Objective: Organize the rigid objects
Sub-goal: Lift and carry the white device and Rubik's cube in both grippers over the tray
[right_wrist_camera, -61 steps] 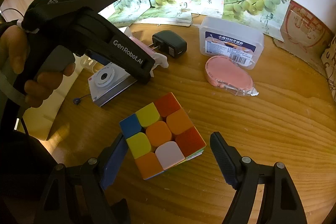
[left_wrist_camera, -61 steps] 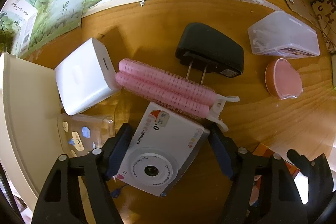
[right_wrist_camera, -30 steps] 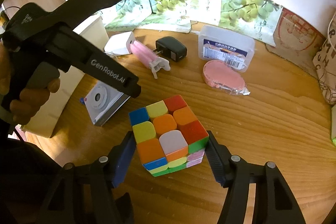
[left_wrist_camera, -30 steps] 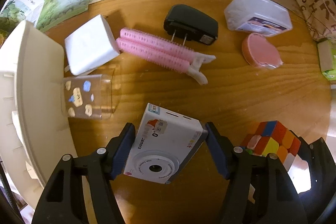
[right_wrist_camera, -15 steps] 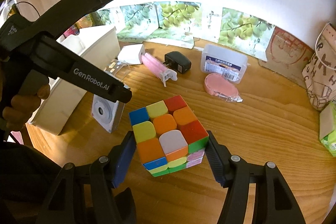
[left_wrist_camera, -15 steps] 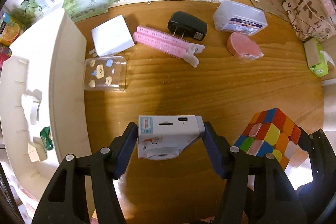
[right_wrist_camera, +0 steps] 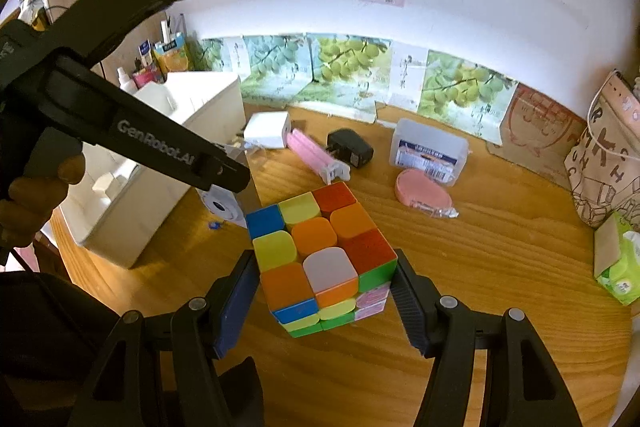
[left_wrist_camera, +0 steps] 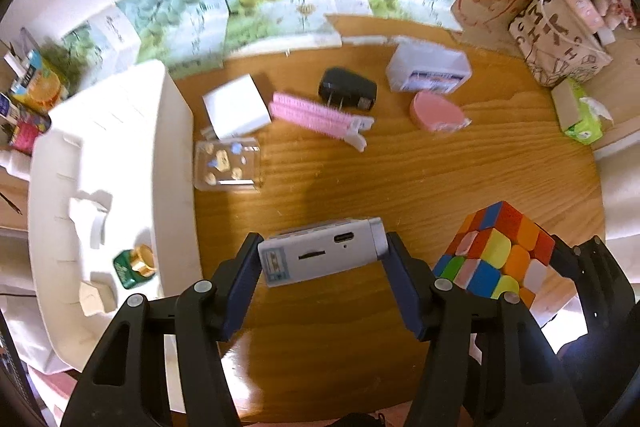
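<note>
Now both grippers hold loads higher (camera left, cube right).

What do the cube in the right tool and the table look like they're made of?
Cube: likely hard plastic, seen in its solid bright tiles with rounded edges and a soft sheen, and no sticker edges visible. Table: wood or wood veneer, seen in its warm grain lines and glossy varnish glare; which of the two cannot be told.
</note>
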Action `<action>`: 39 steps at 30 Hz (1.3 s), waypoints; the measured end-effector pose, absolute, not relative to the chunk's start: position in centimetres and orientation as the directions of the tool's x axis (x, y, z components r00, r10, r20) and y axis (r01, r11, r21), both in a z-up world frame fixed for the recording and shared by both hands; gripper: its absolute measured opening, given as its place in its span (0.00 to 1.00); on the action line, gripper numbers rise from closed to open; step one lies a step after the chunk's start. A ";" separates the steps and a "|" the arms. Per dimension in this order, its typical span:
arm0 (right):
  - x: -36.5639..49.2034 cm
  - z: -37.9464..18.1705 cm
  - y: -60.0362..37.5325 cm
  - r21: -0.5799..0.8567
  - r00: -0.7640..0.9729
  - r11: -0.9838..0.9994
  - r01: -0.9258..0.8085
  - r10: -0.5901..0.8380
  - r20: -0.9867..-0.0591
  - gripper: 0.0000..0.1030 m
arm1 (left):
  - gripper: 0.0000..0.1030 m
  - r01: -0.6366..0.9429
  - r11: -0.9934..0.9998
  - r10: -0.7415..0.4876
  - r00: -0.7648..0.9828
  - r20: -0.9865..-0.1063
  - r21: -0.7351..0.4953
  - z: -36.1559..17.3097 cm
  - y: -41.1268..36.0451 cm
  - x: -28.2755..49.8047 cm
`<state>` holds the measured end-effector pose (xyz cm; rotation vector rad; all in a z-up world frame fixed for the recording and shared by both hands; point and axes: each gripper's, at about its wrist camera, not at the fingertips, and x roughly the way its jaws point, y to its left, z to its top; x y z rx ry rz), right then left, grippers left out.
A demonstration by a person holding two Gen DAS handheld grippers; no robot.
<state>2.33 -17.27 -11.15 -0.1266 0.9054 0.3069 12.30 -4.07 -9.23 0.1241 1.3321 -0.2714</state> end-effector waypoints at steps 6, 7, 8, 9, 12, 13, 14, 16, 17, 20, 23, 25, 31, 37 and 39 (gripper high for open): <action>2.4 -9.5 -16.3 0.019 0.613 0.953 -0.304 0.211 -0.762 0.63 | 0.62 0.268 0.962 -0.131 0.273 -0.953 -0.055 -6.8 -2.4 12.4; 2.4 -9.2 -16.1 0.019 0.617 0.953 -0.303 0.212 -0.758 0.63 | 0.62 0.267 0.962 -0.132 0.279 -0.951 -0.055 -6.4 -2.1 12.4; 2.5 -9.0 -15.8 0.019 0.622 0.953 -0.304 0.213 -0.753 0.63 | 0.62 0.267 0.962 -0.134 0.285 -0.949 -0.056 -6.1 -1.8 12.4; 2.5 -8.7 -15.5 0.018 0.628 0.952 -0.305 0.215 -0.748 0.63 | 0.62 0.265 0.963 -0.136 0.294 -0.946 -0.056 -5.6 -1.3 12.4; 2.5 -8.0 -14.5 0.015 0.642 0.951 -0.310 0.221 -0.734 0.63 | 0.62 0.256 0.965 -0.136 0.316 -0.939 -0.053 -4.7 0.0 12.4; 2.6 -7.8 -14.2 0.016 0.644 0.950 -0.313 0.224 -0.731 0.63 | 0.62 0.252 0.966 -0.136 0.321 -0.937 -0.054 -4.5 0.4 12.4; 2.6 -7.6 -13.8 0.015 0.648 0.949 -0.316 0.228 -0.727 0.63 | 0.62 0.248 0.967 -0.137 0.327 -0.935 -0.055 -4.2 0.9 12.4; 2.6 -7.1 -12.9 0.013 0.656 0.946 -0.324 0.235 -0.718 0.63 | 0.62 0.239 0.970 -0.136 0.339 -0.931 -0.054 -3.7 1.9 12.4; 2.6 -7.0 -12.5 0.013 0.658 0.945 -0.327 0.237 -0.715 0.63 | 0.62 0.233 0.971 -0.132 0.347 -0.928 -0.051 -3.5 2.6 12.4; 2.6 -6.6 -11.1 0.013 0.666 0.940 -0.340 0.250 -0.703 0.63 | 0.62 0.215 0.975 -0.123 0.364 -0.923 -0.045 -2.9 4.3 12.3; 2.6 -6.2 -9.5 0.012 0.671 0.935 -0.355 0.264 -0.693 0.63 | 0.62 0.195 0.980 -0.114 0.376 -0.920 -0.042 -2.5 6.1 12.2; 2.7 -6.0 -8.5 0.014 0.673 0.931 -0.364 0.273 -0.687 0.63 | 0.62 0.181 0.983 -0.107 0.381 -0.918 -0.039 -2.4 7.3 12.1; 3.0 -5.2 -5.1 0.022 0.685 0.918 -0.397 0.312 -0.659 0.48 | 0.62 0.143 0.989 -0.085 0.389 -0.917 -0.031 -2.4 11.1 11.5; 3.2 -5.4 -1.4 0.036 0.676 0.903 -0.429 0.347 -0.650 0.43 | 0.62 0.103 0.994 -0.058 0.378 -0.924 -0.021 -3.2 15.2 11.1; 3.2 -6.1 -0.5 0.042 0.665 0.902 -0.429 0.347 -0.661 0.43 | 0.62 0.089 0.996 -0.047 0.368 -0.929 -0.015 -3.7 16.4 11.0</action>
